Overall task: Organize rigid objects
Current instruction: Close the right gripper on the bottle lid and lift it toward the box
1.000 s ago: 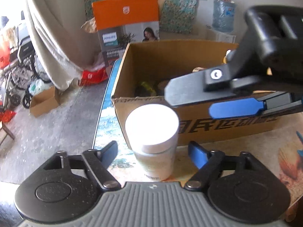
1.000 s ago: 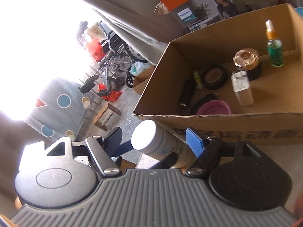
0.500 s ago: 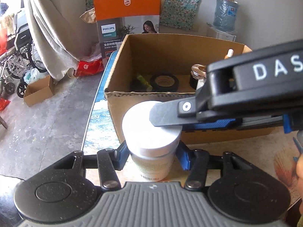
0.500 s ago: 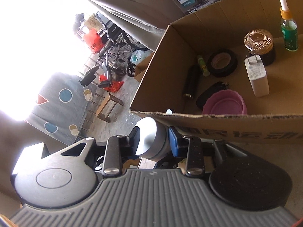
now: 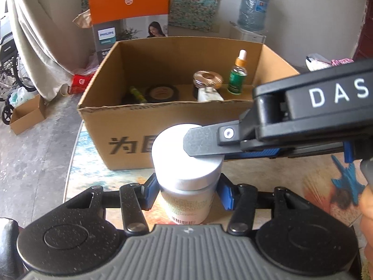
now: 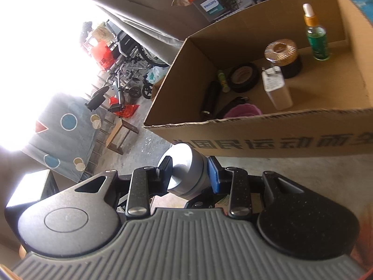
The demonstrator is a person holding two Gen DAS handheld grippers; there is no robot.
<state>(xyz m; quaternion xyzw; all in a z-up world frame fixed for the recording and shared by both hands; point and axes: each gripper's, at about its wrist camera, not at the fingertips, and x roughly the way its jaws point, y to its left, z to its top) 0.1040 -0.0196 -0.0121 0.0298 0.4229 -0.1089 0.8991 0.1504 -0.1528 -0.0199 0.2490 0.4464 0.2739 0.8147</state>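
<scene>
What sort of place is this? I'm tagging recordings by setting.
Probably a home's garage or storage room, open to daylight: bare concrete floor, a parked wheelchair, a water jug by the wall, and a cardboard box on a table.

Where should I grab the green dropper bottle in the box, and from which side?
Take the green dropper bottle by its round glass body, below the orange collar, coming straight down from above. It stands upright near the cardboard box's back corner, walls close on two sides, so a side approach looks cramped; the narrow dropper top gives less to hold.
</scene>
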